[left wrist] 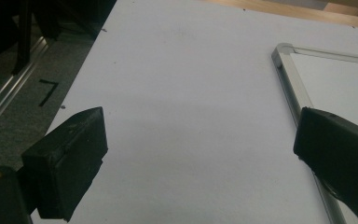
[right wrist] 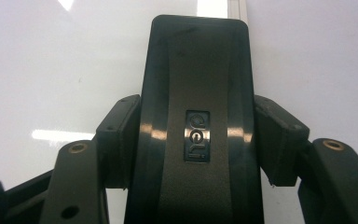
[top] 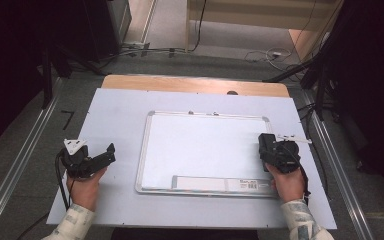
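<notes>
Clamping a black eraser (right wrist: 196,126), right gripper (top: 272,150) hides the whiteboard (top: 200,145) below.

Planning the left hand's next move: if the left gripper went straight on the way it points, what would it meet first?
Probably the whiteboard's metal frame: the open left gripper angles toward it over the bare table sheet.
</notes>
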Demonstrator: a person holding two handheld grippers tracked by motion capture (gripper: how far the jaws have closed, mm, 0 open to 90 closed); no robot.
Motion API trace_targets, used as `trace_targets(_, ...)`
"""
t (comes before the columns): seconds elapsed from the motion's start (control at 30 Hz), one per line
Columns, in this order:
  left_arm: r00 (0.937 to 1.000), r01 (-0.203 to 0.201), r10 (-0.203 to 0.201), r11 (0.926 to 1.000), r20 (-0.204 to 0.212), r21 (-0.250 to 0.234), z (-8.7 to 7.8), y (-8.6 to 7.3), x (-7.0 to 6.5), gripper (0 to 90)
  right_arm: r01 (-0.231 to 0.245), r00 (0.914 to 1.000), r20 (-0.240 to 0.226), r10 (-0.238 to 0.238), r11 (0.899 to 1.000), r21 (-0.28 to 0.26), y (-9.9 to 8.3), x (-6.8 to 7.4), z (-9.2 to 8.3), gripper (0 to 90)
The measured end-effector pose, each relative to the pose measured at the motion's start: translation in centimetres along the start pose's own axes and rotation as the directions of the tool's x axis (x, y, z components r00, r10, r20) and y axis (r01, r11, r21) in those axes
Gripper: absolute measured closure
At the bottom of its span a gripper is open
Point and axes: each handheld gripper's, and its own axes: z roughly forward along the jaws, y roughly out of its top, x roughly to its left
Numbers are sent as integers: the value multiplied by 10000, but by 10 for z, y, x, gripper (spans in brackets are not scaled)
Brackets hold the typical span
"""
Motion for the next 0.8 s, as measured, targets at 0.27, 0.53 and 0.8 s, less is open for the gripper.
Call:
trace_targets(0.27,10000,-5,5,10000,-22,-6,0,0,0,34,-64,9998,201,61,9999,157,-8,4,5,366)
trace_targets(0.53,10000,-24,24,10000,-21,0,0,0,0,33,112,9985,526,-140,9985,545,-15,9,15,366)
trace_targets(0.8,10000,-62,62,10000,-33,41,0,-1,0,33,-83,9983,580,56,9989,465,-16,10,15,365)
